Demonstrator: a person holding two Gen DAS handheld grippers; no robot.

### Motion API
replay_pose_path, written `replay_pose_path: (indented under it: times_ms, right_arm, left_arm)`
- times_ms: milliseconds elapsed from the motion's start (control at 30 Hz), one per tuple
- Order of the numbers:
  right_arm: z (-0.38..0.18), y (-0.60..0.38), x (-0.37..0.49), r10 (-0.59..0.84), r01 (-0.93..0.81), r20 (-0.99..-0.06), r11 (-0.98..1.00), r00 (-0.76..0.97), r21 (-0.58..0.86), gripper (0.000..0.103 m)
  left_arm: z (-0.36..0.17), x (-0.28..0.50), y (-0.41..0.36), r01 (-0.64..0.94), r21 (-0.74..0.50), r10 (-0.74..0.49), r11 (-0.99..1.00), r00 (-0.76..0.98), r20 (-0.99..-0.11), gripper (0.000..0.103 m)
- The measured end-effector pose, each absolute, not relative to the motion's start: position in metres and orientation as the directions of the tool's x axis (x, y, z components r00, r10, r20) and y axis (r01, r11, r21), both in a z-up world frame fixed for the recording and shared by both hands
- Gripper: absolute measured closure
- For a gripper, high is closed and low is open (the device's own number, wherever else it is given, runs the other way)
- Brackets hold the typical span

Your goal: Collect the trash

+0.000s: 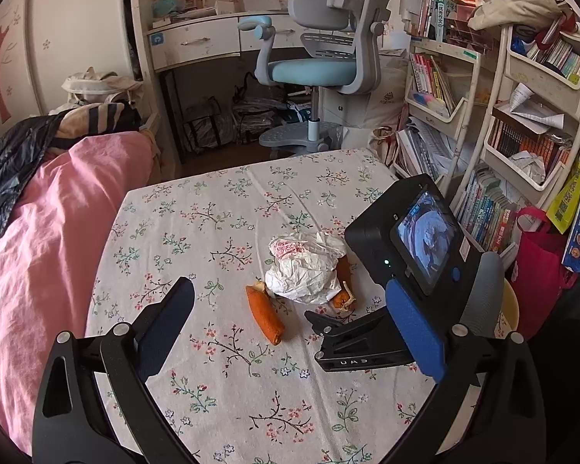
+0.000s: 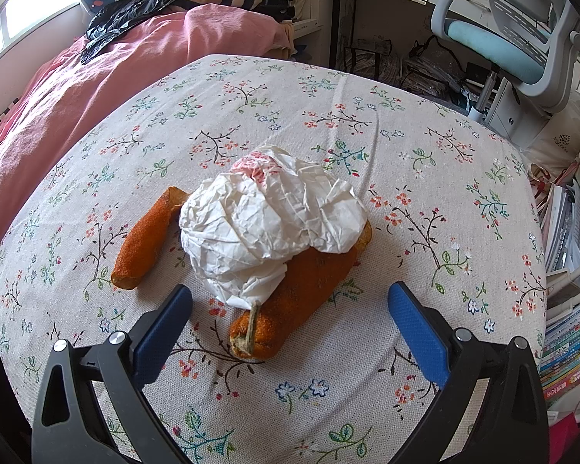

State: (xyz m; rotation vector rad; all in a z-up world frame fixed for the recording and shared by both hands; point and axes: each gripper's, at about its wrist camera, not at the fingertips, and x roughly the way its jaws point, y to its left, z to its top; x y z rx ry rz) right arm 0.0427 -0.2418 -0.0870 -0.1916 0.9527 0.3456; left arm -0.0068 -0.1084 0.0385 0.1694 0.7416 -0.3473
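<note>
left wrist view
left gripper point(image 1: 301, 324): jaws spread wide, nothing between them, held above the near part of the floral tablecloth point(image 1: 220, 216), angled down toward the trash.
right gripper point(image 1: 321, 319): seen from the side at the right edge of the surface, black fingers low near the cloth, tips just beside the trash pile; its jaw gap could not be told from here.
right gripper camera point(image 1: 410, 243): black body with a lit screen, facing this lens.
crumpled white paper point(image 1: 307, 266): sat near the middle of the surface, toward the right edge.
long orange peel point(image 1: 265, 315): lay on the cloth just left of and nearer than the paper, apart from the left fingers.
second orange peel point(image 1: 342, 288): mostly hidden under the paper's right side.
only here: bookshelves point(image 1: 522, 116) past the right edge, blue desk chair point(image 1: 321, 46) beyond the far edge.

right wrist view
right gripper point(image 2: 290, 309): jaws wide apart, empty, low over the near part of the cloth.
second orange peel point(image 2: 290, 309): its stem end lay between the two blue pads, touching neither.
crumpled white paper point(image 2: 266, 220): rested on top of that peel, red print on its far side.
long orange peel point(image 2: 143, 239): left of the paper, its far tip touching the paper.
pink bedding point(image 2: 96, 77): ran along the left edge of the surface.
only here: stem and full length of the second peel.
</note>
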Motion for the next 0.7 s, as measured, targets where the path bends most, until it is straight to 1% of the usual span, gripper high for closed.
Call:
replay_pose_path:
  times_ms: [367,467,533,700]
  right_arm:
    - [-0.087,-0.243,0.043,0.204,-0.371,-0.823,0.929,0.530,-0.009,0.006]
    - [-0.087,-0.243,0.043,0.204,-0.371,-0.823,0.929,0.530,-0.009,0.006]
    - [-0.087,-0.242,0.043,0.204,-0.371,-0.823,0.929,0.530,-0.009,0.006]
    - [-0.087,-0.242,0.043,0.204,-0.371,-0.823,0.929,0.530,-0.009,0.006]
  left_arm:
    - [0.040,-0.006,-0.108,0.363,0.034,-0.244,0.931,0.689,-0.682,0.007]
    - [0.037,-0.001,-0.104,0.381,0.030,-0.252,0.924,0.667,-0.701,0.007]
    - [0.035,0.006,-0.094,0.334,0.029,-0.217,0.942,0.675,-0.705,0.007]
    - [0.023,0.029,-0.073,0.251,-0.008,-0.176,0.968,0.656,-0.734,0.007]
